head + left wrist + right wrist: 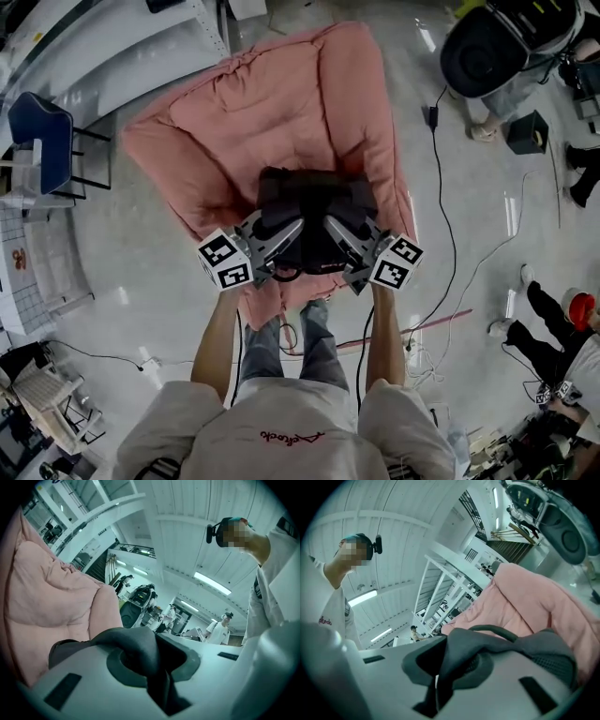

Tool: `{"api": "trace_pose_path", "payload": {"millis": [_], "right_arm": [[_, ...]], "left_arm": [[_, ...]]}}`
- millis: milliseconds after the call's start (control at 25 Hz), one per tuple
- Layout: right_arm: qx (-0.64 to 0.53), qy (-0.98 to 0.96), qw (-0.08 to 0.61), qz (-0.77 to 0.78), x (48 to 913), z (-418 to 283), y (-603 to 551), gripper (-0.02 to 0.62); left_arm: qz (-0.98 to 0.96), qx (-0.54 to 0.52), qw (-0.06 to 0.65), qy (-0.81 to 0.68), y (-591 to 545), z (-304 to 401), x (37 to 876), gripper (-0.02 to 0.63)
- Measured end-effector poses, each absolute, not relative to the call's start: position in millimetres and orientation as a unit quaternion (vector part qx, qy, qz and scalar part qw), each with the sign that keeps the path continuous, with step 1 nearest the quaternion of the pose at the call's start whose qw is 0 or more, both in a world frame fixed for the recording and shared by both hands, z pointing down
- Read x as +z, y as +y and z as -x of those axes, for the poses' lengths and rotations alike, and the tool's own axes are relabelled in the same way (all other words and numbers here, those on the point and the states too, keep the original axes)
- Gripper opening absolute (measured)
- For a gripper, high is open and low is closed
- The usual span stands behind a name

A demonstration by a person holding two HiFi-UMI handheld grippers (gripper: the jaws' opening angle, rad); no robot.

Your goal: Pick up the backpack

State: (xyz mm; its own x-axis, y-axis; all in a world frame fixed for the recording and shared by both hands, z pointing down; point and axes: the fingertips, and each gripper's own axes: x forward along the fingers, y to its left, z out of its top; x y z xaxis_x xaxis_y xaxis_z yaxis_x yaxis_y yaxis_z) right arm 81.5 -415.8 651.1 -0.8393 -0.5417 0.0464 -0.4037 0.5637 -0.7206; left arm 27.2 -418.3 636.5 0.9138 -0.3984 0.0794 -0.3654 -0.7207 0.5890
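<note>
Backpack (314,211), black, sits mid-frame in the head view, over the lower part of the pink cushion (281,112) on the floor, right in front of the person. Both grippers come at it from the bottom of frame, angled inward like a V. The left gripper (279,240) is on the pack's lower-left corner and the right gripper (343,240) on its lower-right. Neither is nearer; it's abt symmetric, pack btwn the two tips.

Jaws: the left gripper view shows a fold of dark fabric (138,648) bunched up and pinched in the slit btwn near-closed jaws, so it's clamped on the backpack. Right gripper view, same story: grey-black fabric (461,656) squeezed btwn its jaws, w/ a strap loop (497,630) arching just behind and mesh padding (555,660) at right. Both grip soft material at the pack's near edge, not a rigid part.

Axis: from above the pack reads as a squat block, a bit wider left-right than up-down in frame, so its true long axis is hard to call. Its bulk lies beyond the tips, toward the cushion. Can't tell if it's clear of the cushion.

My read: the lift is the step in hand. Both sides need to rise evenly, since the weight hangs fwd of the grips and the fabric could slip.
</note>
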Motion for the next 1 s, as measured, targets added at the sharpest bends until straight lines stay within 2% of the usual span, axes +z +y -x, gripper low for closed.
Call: {"api": "trace_pose_path", "payload": {"millis": [360, 1000], "right_arm": [[-0.363, 0.882, 0.103, 0.281, 594, -76, -373, 0.051], [-0.279, 0.903, 0.125, 0.302, 418, -108, -323, 0.051]], "left_arm": [[-0.914, -0.067, 0.323, -0.237, -380, -15, 583, 0.054], [-0.933, -0.121, 0.236, -0.244, -331, -41, 408, 0.054]]}}
